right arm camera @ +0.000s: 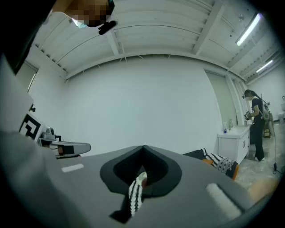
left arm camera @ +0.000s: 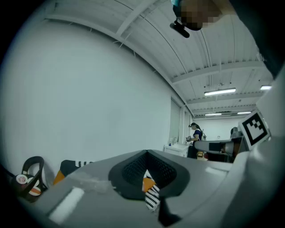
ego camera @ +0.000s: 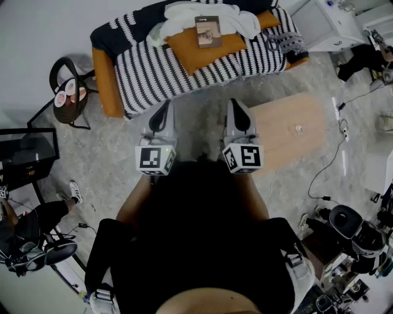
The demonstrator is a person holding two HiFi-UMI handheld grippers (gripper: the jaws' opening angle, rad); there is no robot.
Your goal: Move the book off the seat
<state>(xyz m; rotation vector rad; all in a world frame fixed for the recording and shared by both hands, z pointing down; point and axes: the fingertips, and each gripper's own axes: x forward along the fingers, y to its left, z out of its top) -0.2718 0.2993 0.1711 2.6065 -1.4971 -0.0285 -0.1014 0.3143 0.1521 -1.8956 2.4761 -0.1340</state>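
A small brown book (ego camera: 208, 31) lies flat on an orange cushion (ego camera: 212, 50) on top of the seat, a couch draped with a black-and-white striped blanket (ego camera: 178, 76). Both grippers hover level side by side in front of the couch, well short of the book. My left gripper (ego camera: 164, 105) has its jaws together with nothing held, and so does my right gripper (ego camera: 236, 103). In the left gripper view the jaws (left arm camera: 146, 152) meet at their tips, and only a sliver of striped blanket (left arm camera: 152, 198) shows below them. The right gripper view (right arm camera: 143, 148) shows the same; the book is hidden there.
A white cloth (ego camera: 206, 15) is bunched behind the book. A light wooden table (ego camera: 291, 130) stands right of the grippers, a black side stand (ego camera: 69, 93) left of the couch, a white cabinet (ego camera: 326, 26) at far right. Cables cross the floor. A person (right arm camera: 256, 125) stands by the cabinet.
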